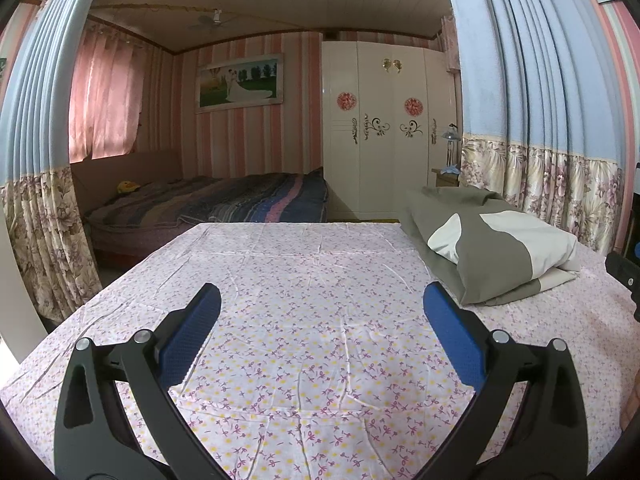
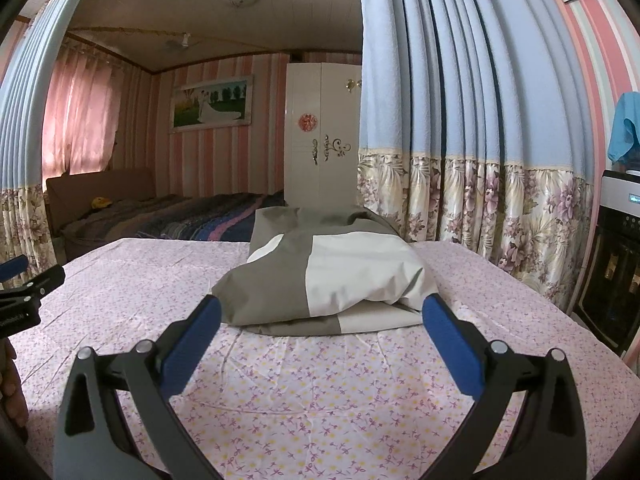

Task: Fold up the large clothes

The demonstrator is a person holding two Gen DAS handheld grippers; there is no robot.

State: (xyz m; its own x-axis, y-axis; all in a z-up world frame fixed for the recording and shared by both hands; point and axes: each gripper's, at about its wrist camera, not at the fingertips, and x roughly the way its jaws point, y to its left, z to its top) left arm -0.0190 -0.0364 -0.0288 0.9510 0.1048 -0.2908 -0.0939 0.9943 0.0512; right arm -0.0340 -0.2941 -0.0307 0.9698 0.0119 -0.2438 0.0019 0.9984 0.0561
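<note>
A folded grey and white cloth [image 1: 488, 244] lies in a thick stack on the floral sheet [image 1: 304, 320], at the far right in the left wrist view. In the right wrist view the same folded cloth [image 2: 332, 280] sits straight ahead, just beyond the fingertips. My left gripper [image 1: 320, 300] hovers open over bare sheet, well left of the cloth, with nothing between its blue pads. My right gripper [image 2: 320, 308] is open too, its pads apart and level with the cloth's near edge, not touching it. The left gripper [image 2: 24, 280] shows at the left edge of the right wrist view.
The floral sheet [image 2: 320, 392] covers a flat surface that ends at the far edge. Blue and floral curtains [image 2: 480, 140] hang close on the right, another curtain [image 1: 36, 160] on the left. A dark appliance [image 2: 616, 264] stands at right. A bed [image 1: 224, 200] and white wardrobe [image 1: 384, 128] lie beyond.
</note>
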